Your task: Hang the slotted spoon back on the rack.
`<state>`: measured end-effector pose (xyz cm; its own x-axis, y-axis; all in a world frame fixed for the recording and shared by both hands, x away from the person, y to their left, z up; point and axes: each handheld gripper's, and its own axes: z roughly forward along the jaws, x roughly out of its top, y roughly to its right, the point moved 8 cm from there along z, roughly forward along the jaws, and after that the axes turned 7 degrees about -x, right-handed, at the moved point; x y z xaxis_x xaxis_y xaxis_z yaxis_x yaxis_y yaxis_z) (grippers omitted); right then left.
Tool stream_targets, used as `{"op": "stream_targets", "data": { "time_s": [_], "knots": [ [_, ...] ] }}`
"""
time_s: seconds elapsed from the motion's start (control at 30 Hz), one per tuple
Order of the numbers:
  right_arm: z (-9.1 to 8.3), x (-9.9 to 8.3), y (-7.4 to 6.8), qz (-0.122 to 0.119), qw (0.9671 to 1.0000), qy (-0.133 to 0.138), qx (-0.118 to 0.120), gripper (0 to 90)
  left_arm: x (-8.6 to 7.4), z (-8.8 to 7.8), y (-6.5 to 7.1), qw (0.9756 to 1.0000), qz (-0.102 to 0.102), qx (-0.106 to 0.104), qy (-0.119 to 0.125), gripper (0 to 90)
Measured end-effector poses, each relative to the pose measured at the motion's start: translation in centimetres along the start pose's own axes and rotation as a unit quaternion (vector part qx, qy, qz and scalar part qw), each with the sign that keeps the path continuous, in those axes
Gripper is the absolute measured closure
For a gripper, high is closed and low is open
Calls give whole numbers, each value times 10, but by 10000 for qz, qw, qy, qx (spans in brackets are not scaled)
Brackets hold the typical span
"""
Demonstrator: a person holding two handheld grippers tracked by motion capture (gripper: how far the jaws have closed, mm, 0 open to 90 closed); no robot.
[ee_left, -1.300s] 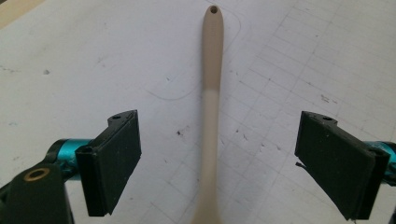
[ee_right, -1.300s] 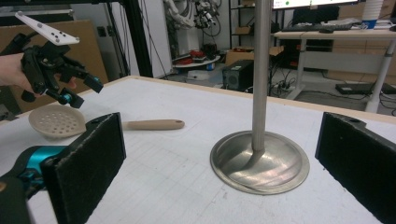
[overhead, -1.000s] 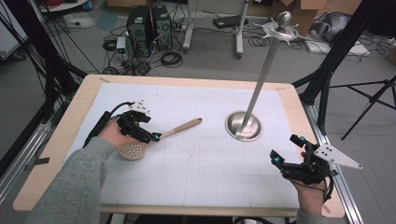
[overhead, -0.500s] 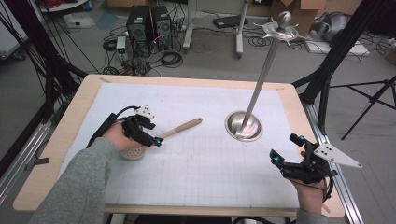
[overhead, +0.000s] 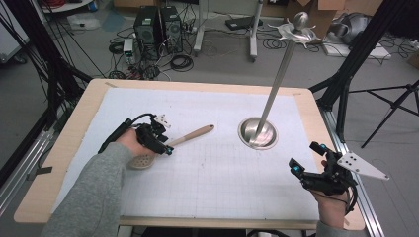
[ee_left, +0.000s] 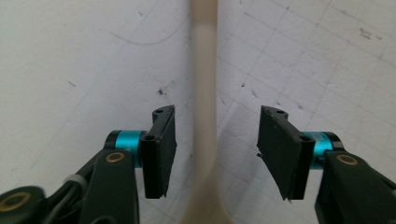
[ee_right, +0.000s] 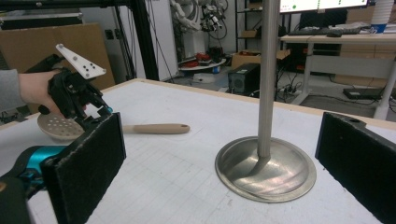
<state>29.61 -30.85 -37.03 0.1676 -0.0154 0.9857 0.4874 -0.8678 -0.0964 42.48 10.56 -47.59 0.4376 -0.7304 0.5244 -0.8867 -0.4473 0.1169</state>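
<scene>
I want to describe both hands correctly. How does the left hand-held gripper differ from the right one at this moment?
The left hand-held gripper straddles the slotted spoon handle, jaws open on both sides; the right hand-held gripper has nothing between its jaws. The left is over the mat; the right sits near the table's right edge, facing the metal stand. Both are open.

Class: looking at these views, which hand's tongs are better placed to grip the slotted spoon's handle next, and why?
Left. The left tongs stand open astride the slotted spoon handle, while the right tongs hang open far across the table near the metal stand.
</scene>
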Motion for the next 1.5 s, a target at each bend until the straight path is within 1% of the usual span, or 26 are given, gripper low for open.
{"op": "stream_targets", "data": {
  "time_s": [0.07, 0.1, 0.13, 0.2, 0.23, 0.27, 0.3, 0.33, 0.5, 0.53, 0.57, 0.6, 0.63, 0.7, 0.77, 0.87, 0.97, 1.1, 1.17, 1.23, 1.27, 1.3, 1.33, 1.37, 1.47, 1.5],
  "knots": [
    [0, 0, 0, 11, 10000, -1, 1, 9, -2, 2, -3, 10000, -30, 26, -55, 509],
    [0, -1, 1, 25, 10000, -10, -5, 9, -3, 2, -4, 9999, -6, 35, -95, 517],
    [-1, -1, 1, 20, 10000, -8, -3, 9, -3, 3, -4, 10000, -39, 23, -87, 530],
    [-1, -1, 1, 30, 10000, -8, 1, 9, -4, 3, -4, 9999, -34, 21, -96, 555],
    [-1, -1, 1, 22, 10000, -16, -8, 8, -5, 3, -5, 9999, 24, 17, -155, 569],
    [-1, -1, 1, 19, 10000, -16, -9, 9, -5, 4, -5, 9999, 24, 22, -155, 573],
    [-1, -1, 1, 13, 10000, -14, -10, 9, -5, 5, -4, 9999, -23, 24, -126, 583],
    [-1, -1, 1, 24, 10000, -23, -10, 9, -6, 6, -5, 9998, 11, 24, -192, 598],
    [-2, -1, 1, 18, 10000, -26, -13, 9, -6, 6, -5, 9998, 44, 25, -212, 616],
    [-2, -1, 1, 18, 10000, -26, -13, 9, -6, 6, -5, 9998, 44, 25, -212, 632],
    [-2, -1, 2, 8, 10000, 3, -21, 9, -6, 6, -4, 9997, 85, 0, -222, 662],
    [-2, -1, 1, 17, 10000, -16, -17, 9, -5, 7, -3, 9998, 97, -17, -192, 695],
    [-2, -2, 1, 23, 10000, -30, -16, 9, -5, 7, -3, 9997, 142, -20, -217, 736],
    [-2, -2, 1, 24, 10000, -34, -13, 9, -5, 8, -2, 9998, 92, -21, -168, 773],
    [-2, -2, 1, 23, 10000, -33, -10, 9, -5, 7, -2, 9998, 64, -19, -209, 776],
    [-3, -1, 0, 21, 10000, -27, -12, 9, -5, 7, -3, 9996, 140, 21, -247, 778],
    [-3, -2, 0, 45, 10000, -52, -24, 9, -4, 8, -1, 9998, 78, 47, -170, 780],
    [-2, -2, 0, -3, 10000, -45, 7, 9, -4, 7, 0, 9996, 129, 102, -245, 781],
    [-1, -3, 0, 23, 10000, -70, 21, 9, -5, 5, -1, 9995, 130, 119, -248, 781],
    [-1, -3, -1, 21, 10000, -92, 32, 9, -3, 1, -1, 9997, 77, 154, -157, 782],
    [-1, -3, -1, 21, 9999, -97, 32, 9, -3, 1, -1, 9997, 77, 154, -157, 781],
    [-1, -3, -1, 11, 10000, -93, 19, 9, -2, -5, 0, 9999, 26, 119, -28, 781],
    [-1, -3, -1, 16, 10000, -93, 20, 9, 0, -8, 1, 9999, 24, 110, 69, 781],
    [-1, -3, -1, 17, 10000, -94, 17, 8, 1, -12, 1, 9998, 42, 123, 123, 781],
    [-1, -4, -1, -12, 10000, -93, 6, 8, 3, -23, 3, 9994, -5, 116, 315, 782],
    [-1, -4, -1, -12, 10000, -93, 6, 8, 3, -23, 3, 9994, -5, 116, 315, 782]
  ]
}}
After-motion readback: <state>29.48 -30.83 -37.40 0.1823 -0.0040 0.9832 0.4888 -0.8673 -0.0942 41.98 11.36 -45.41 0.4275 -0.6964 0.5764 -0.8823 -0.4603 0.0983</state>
